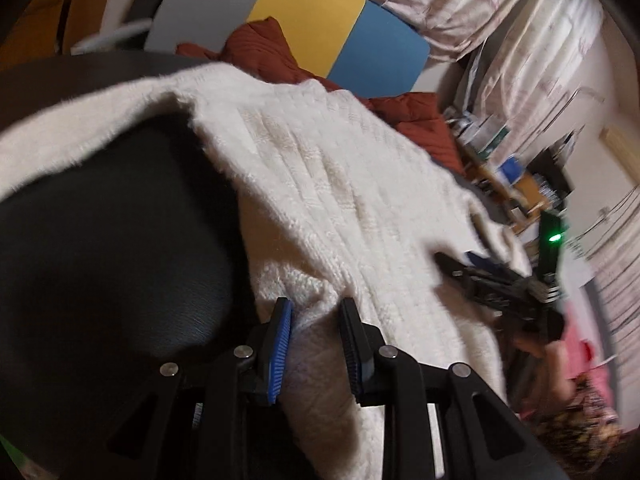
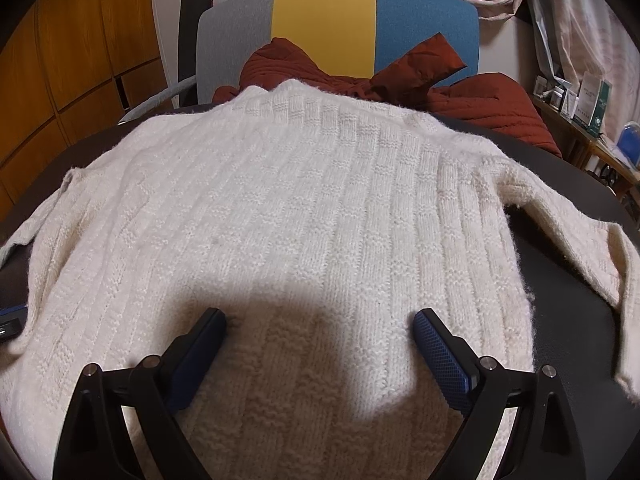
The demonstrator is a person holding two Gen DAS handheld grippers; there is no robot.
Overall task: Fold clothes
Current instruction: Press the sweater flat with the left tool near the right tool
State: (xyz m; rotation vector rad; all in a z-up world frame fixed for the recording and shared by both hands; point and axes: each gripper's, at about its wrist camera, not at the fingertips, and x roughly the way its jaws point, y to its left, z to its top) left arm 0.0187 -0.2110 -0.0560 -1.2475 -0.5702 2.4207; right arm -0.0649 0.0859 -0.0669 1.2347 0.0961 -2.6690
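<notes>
A dark round table (image 2: 568,320) is carrying the work, its black top showing bare to either side of the garment. Behind it a chair with grey, yellow and blue panels (image 2: 332,28) is serving as a holding place for a rust-red quilted garment (image 2: 480,100), lying heaped on the seat, apparently waiting its turn.

The cream knitted sweater (image 2: 280,208) is lying spread flat across the table, hem toward the person and collar toward the chair, one sleeve trailing off along the right edge. That layout is consistent with preparation for a first fold.

The left gripper (image 1: 316,316) is pinching a bunched fold of the sweater's side edge between its blue pads, the jaws standing narrow on the knit. The cloth is lifting and curling over the black tabletop there, which suggests the side is being brought inward over the body.

The right gripper (image 2: 320,332) is resting over the lower middle of the sweater with its jaws spread wide and nothing clasped between them. In my judgement it is standing by to steady the body while the side is being folded.
</notes>
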